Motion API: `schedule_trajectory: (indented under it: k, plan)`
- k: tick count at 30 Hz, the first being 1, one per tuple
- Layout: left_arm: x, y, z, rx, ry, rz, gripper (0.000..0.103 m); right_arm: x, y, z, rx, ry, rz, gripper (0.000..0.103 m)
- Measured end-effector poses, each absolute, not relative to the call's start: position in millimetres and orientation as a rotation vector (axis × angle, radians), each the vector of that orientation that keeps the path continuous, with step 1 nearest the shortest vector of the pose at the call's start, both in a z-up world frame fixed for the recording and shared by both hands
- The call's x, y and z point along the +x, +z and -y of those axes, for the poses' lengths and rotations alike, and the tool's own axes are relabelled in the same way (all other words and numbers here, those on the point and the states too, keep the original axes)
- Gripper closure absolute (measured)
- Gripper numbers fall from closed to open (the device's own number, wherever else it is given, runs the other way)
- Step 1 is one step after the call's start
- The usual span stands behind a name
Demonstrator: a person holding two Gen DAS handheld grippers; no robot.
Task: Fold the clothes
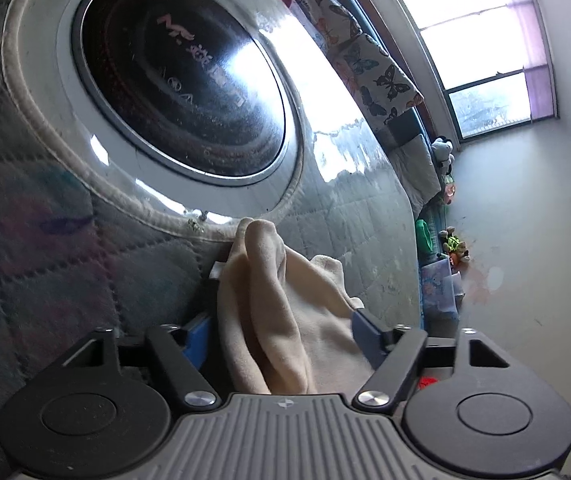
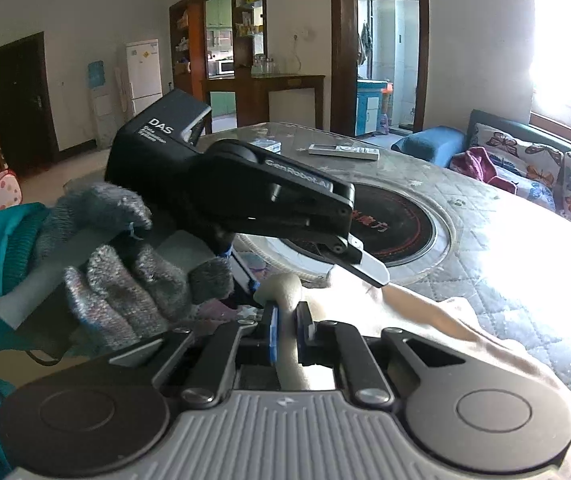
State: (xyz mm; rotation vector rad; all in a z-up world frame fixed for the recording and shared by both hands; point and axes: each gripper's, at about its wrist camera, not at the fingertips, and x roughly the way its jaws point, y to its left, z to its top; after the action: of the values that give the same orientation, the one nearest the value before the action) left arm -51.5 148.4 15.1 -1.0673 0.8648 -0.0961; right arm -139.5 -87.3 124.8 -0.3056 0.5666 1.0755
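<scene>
- Cream, soft knit cloth: that is the garment [image 2: 465, 332] I am working, lying on the quilted table cover [image 2: 525, 248] just in front of the round dark glass hob [image 2: 397, 220] set into the table.
- My right gripper [image 2: 287, 320] is clenched on a bunched ridge of that cloth; the fabric pokes up above the blue pads, so the pinch looks secure to me.
- My left gripper [image 1: 281, 280] has cloth draped between its fingers, but the jaws stand apart. I cannot tell whether the pads press on it, so I count that side as not yet gripping.
- In the right wrist view the left gripper, held by a hand in a grey glove [image 2: 125, 264], points down at the cloth edge just beyond my right pinch.
- Handling, as I judge it: light, limp, no stiffness at all. It will sag and fold wherever unsupported, and drag on the quilted cover rather than slide.
- It looks thick and fleecy, so a pinch should bite well; slipping seems unlikely, tearing not a worry.
- Where to hold: I would take an edge or corner with a single layer in each gripper, well apart, so the cloth hangs flat between them. The bunched ridge I hold now gathers several layers, and I expect it to fold crooked.
</scene>
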Motion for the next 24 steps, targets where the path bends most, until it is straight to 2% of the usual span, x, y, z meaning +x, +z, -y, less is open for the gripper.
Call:
schedule_trajectory:
  k: [1,5,6,10,13,17,24]
  plan:
    - [-52.0,12.4,-149.2,-1.083,-0.093,-0.871,0.045,-138.9,124.0,88.0,-0.301,1.077,-0.568,0.095]
    - [-54.2,4.0,-152.9,-1.129,-0.094,-0.884,0.059,-138.1,121.1,87.5,-0.294,1.084,-0.571,0.095]
    - [-55.0,2.0,-154.0,-1.136,-0.085,-0.887,0.067,-138.5,120.5,86.8,-0.294,1.087,-0.57,0.095]
    - [-57.4,-3.3,-159.5,-1.155,-0.07,-0.892,0.08,-141.8,116.9,88.3,-0.293,1.087,-0.578,0.095]
    - [-57.8,-4.6,-159.7,-1.143,-0.065,-0.89,0.086,-141.8,114.2,88.6,-0.29,1.082,-0.586,0.095]
    - [-58.3,-2.7,-159.4,-1.119,-0.062,-0.881,0.087,-141.5,113.6,95.4,-0.275,1.062,-0.594,0.088]
    - [-58.6,-1.7,-157.0,-1.091,-0.071,-0.874,0.087,-132.2,113.3,144.3,-0.214,0.891,-0.607,0.083]
